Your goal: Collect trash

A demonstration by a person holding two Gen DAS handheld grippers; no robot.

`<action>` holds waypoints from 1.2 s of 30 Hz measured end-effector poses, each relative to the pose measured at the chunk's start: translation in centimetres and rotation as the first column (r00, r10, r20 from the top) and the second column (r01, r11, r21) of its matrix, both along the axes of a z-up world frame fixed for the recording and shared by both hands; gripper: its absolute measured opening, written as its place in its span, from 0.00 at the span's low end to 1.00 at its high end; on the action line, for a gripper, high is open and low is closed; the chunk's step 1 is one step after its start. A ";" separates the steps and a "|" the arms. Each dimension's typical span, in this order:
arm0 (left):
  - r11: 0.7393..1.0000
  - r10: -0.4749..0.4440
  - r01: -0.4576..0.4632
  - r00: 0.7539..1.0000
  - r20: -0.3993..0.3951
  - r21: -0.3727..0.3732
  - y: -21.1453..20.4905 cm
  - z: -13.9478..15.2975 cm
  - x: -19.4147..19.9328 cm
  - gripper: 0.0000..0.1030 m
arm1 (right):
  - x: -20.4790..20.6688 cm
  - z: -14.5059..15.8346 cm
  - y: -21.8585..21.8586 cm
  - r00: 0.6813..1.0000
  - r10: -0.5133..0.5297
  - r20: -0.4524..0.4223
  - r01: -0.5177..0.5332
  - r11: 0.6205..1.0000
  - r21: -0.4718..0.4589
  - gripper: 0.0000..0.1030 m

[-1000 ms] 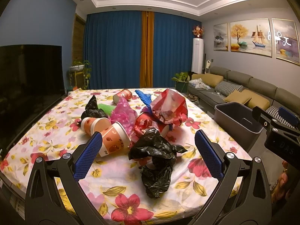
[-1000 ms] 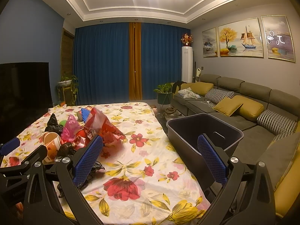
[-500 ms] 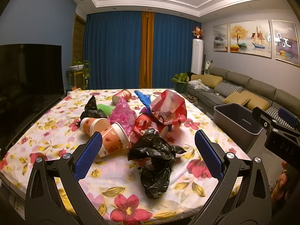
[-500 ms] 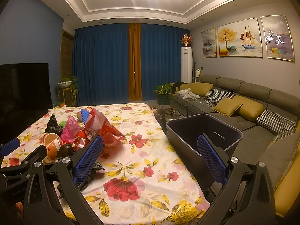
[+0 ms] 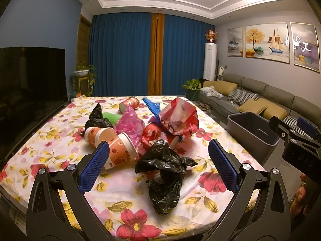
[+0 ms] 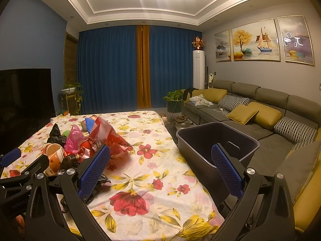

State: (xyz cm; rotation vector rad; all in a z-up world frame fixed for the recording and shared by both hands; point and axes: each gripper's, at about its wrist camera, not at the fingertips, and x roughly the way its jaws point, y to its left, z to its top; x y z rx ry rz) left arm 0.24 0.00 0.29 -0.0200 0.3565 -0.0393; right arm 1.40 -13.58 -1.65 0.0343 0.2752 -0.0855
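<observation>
A pile of trash lies on the floral-clothed table [image 5: 50, 152]: a crumpled black plastic bag [image 5: 166, 172] nearest me, paper cups [image 5: 118, 152], a pink bag [image 5: 128, 124], a red foil bag [image 5: 178, 118], a second black bag [image 5: 97, 118] and a red cup [image 5: 129, 104] at the back. My left gripper [image 5: 158, 164] is open and empty, hovering just short of the black bag. My right gripper [image 6: 160, 170] is open and empty over the table's right side. The grey bin [image 6: 216, 142] stands right of the table; it also shows in the left wrist view [image 5: 250, 132].
A grey sofa [image 6: 260, 116] with yellow cushions runs along the right wall behind the bin. A dark TV screen [image 5: 30, 80] stands left of the table. A potted plant [image 6: 174, 100] and blue curtains are at the far end.
Both grippers have stayed open and nearly still. The left wrist view has tilted up very slightly; the trash has not moved.
</observation>
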 end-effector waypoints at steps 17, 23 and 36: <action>1.000 -0.007 0.007 1.000 -0.002 -0.004 -0.2 -0.1 0.2 0.94 | -0.1 0.0 -0.4 1.000 -0.009 0.004 0.009 1.000 0.005 0.95; 1.000 -0.006 0.006 1.000 -0.003 -0.005 -0.2 -0.1 0.2 0.94 | -0.1 0.0 -0.6 1.000 -0.011 0.005 0.011 1.000 0.008 0.95; 1.000 -0.019 0.019 1.000 -0.003 -0.013 -0.8 -0.3 0.6 0.94 | 0.2 0.1 -0.8 1.000 -0.017 0.009 0.017 1.000 0.010 0.95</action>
